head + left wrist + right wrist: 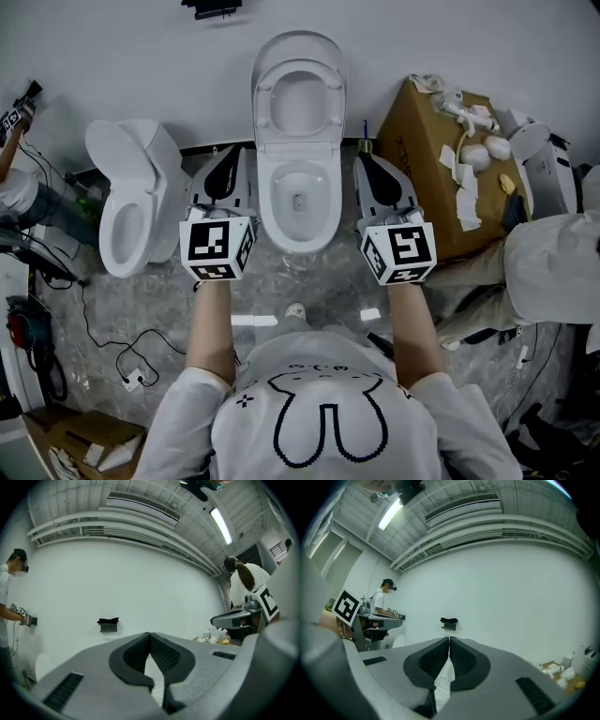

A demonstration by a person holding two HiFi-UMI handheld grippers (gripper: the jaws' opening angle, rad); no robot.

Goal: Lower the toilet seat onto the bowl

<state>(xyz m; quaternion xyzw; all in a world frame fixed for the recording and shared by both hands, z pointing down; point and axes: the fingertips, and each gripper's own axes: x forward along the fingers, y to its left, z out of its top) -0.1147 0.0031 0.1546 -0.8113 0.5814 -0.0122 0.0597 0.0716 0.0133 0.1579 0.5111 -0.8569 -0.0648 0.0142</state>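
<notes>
1. While the head view shows the white oval plastic toilet seat raised against the wall above the white ceramic bowl, neither gripper view shows it.
2. The left gripper and right gripper flank the bowl, jaws pressed together, empty.
3. The pale sliver under each pair is possibly porcelain; it is mostly hidden.

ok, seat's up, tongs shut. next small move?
Probably reach the right gripper forward to the top edge of the raised seat and tip it down: the seat stands upright, while that gripper and the left gripper flank the bowl.
</notes>
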